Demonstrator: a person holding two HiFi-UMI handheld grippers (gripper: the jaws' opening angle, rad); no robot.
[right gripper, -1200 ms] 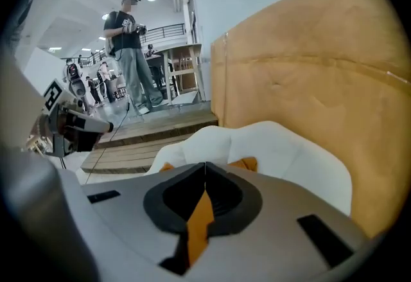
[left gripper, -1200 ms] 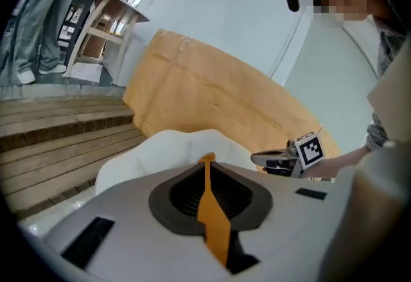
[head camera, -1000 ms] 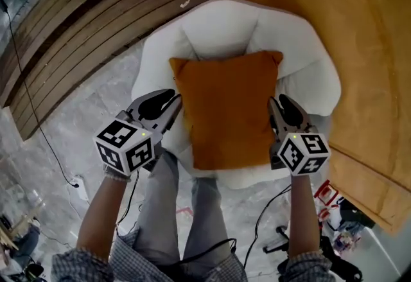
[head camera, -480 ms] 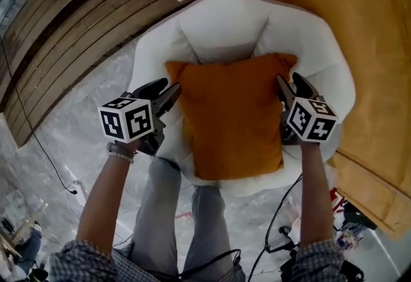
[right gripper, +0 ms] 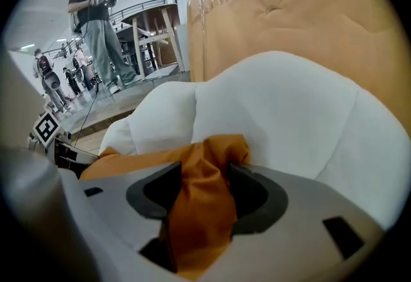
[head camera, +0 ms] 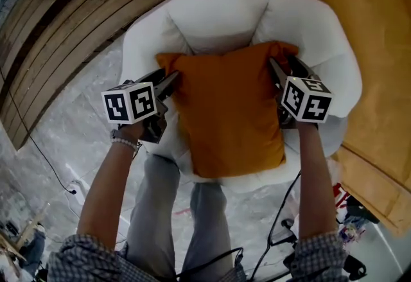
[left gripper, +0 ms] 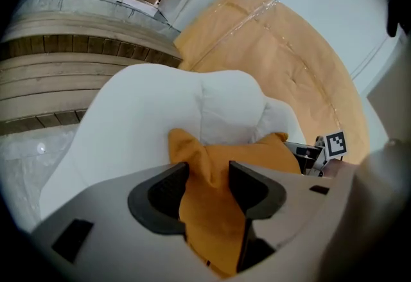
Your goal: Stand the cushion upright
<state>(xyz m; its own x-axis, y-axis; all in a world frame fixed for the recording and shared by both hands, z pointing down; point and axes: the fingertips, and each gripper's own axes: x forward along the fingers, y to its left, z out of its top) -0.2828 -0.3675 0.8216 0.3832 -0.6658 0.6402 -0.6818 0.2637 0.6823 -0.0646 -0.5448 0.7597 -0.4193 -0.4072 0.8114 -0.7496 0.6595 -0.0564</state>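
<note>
An orange cushion rests on the seat of a white padded armchair, its far edge against the backrest. My left gripper is at the cushion's far left corner and my right gripper at its far right corner. Both pairs of jaws have just been opening and stand wide. In the left gripper view, loose bunched fabric of the cushion lies between the left gripper's jaws. The right gripper view shows the same: a fold of the cushion sits in the right gripper's gap.
A curved wooden slatted platform runs at the upper left. A tan padded panel stands behind and to the right of the chair. Cables trail over the marble floor by the person's legs. People stand far off.
Both grippers moved with the cushion toward the chair's backrest and sank. The cushion's far edge now meets the backrest. The jaws stand wider than before.
</note>
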